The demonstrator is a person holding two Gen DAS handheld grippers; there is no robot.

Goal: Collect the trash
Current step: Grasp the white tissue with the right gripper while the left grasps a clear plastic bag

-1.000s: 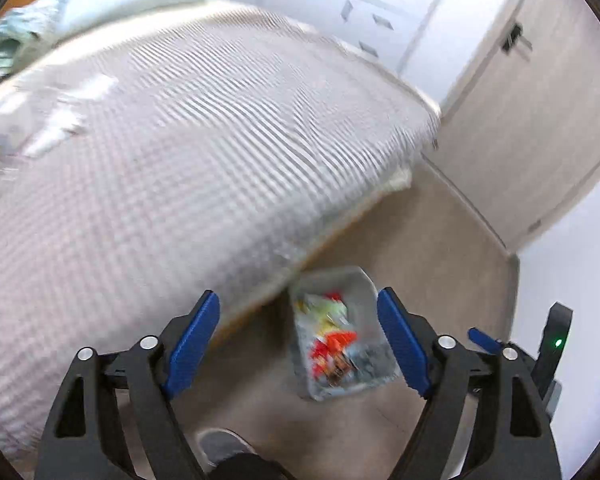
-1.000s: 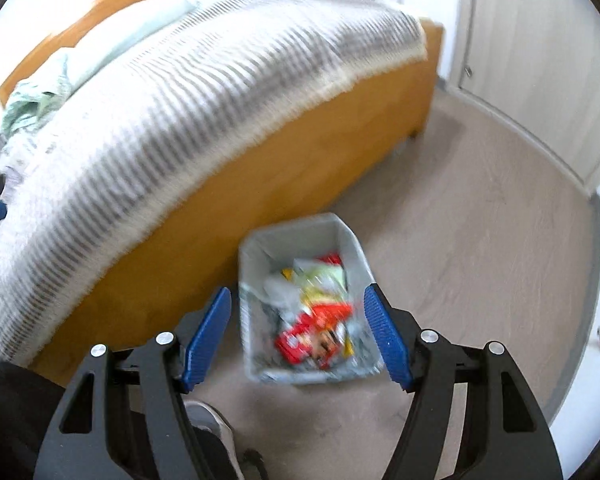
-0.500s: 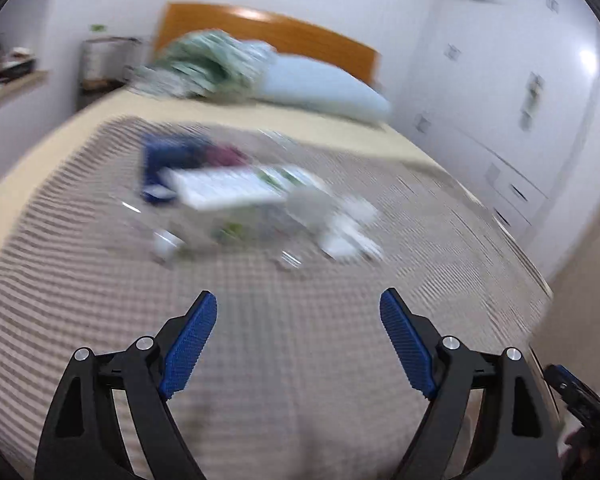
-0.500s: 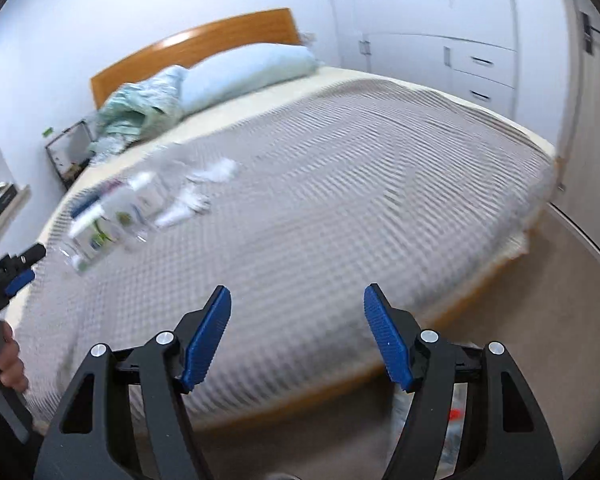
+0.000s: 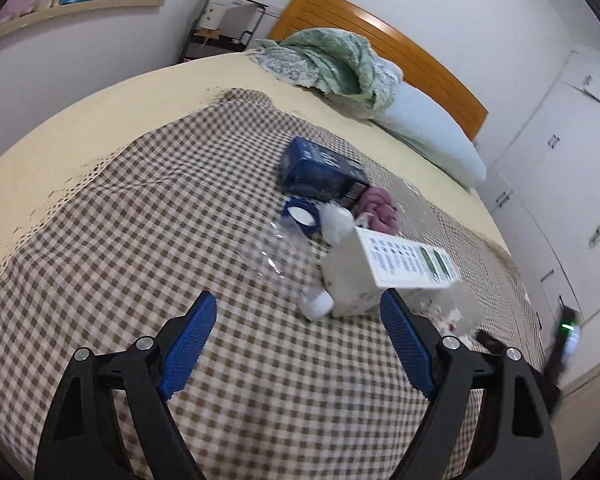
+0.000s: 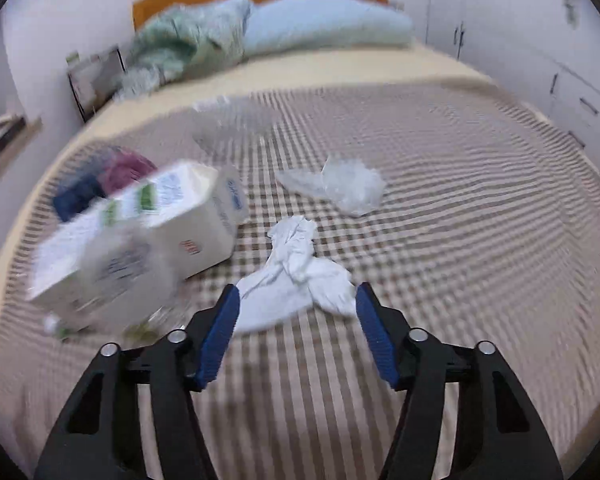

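A home bedroom: bed [image 5: 100, 184] (wooden headboard [image 5: 380, 40]), pillow [image 5: 428, 132], wardrobes [image 5: 560, 184].

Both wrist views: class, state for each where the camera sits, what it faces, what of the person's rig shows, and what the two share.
Left wrist view: sits on the left gripper, faces down the checked blanket toward the headboard; empty open jaws show.
Right wrist view: sits on the right gripper, faces the crumpled white tissue; jaws closing, not yet pressing it.
Shared: the white carton, the pillow.
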